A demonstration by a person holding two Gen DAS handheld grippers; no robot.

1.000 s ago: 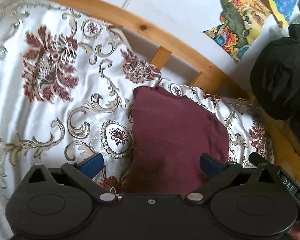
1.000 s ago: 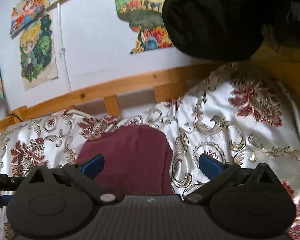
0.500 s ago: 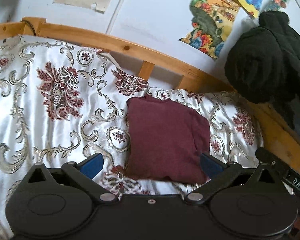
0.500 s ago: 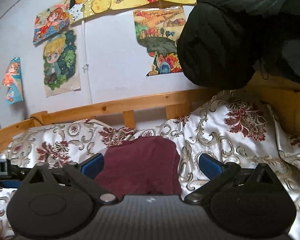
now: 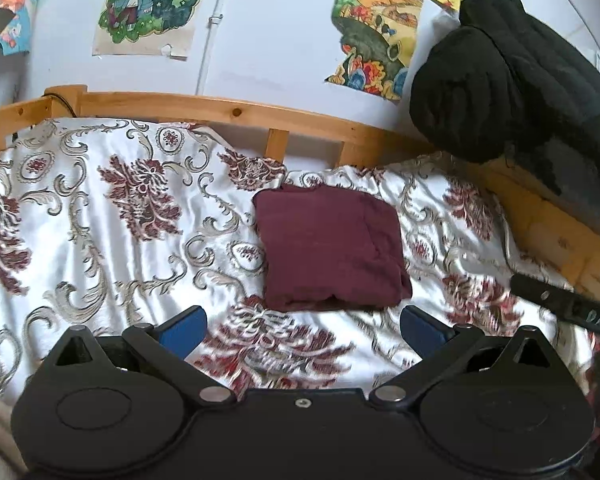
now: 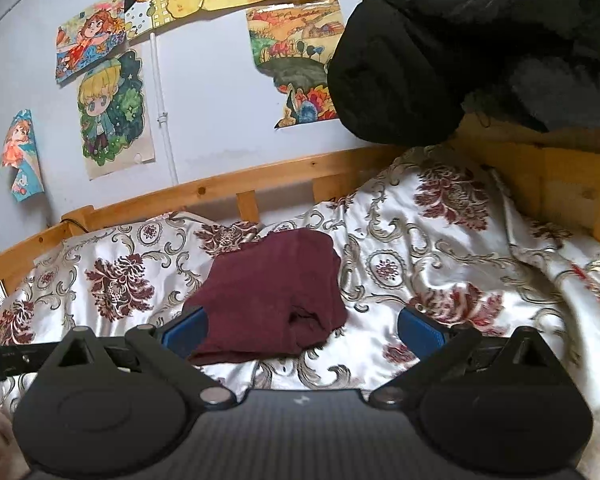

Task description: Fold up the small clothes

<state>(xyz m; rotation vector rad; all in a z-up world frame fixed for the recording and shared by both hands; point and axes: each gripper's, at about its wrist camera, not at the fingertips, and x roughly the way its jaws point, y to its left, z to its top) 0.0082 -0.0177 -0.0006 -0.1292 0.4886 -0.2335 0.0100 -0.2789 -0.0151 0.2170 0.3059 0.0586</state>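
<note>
Nearest, left hand-held gripper (image 5: 301, 326) spread wide and empty above the bed (image 5: 100, 248), short of the garment's near edge; right hand-held gripper (image 6: 303, 330) likewise wide and empty, its left pad just at the near left corner of the cloth, contact impossible to tell. Beyond, maroon garment (image 5: 330, 250) folded into a rough square, lying toward the far side of the bed near the wooden rail (image 5: 220, 110). Probably light, soft and limp, apt to slump or unfold if lifted by a single layer; glossy bedspread beneath likely slippery, so prone to slide when pushed. Best taken at the near edge, pinching every layer together at its two corners. Near edge gaping in the right view, layers loose there (image 6: 304, 320). Layer count and kind of garment not discernible; underside hidden. Farther right, black bundle (image 5: 512, 80) cut off by the frame.
</note>
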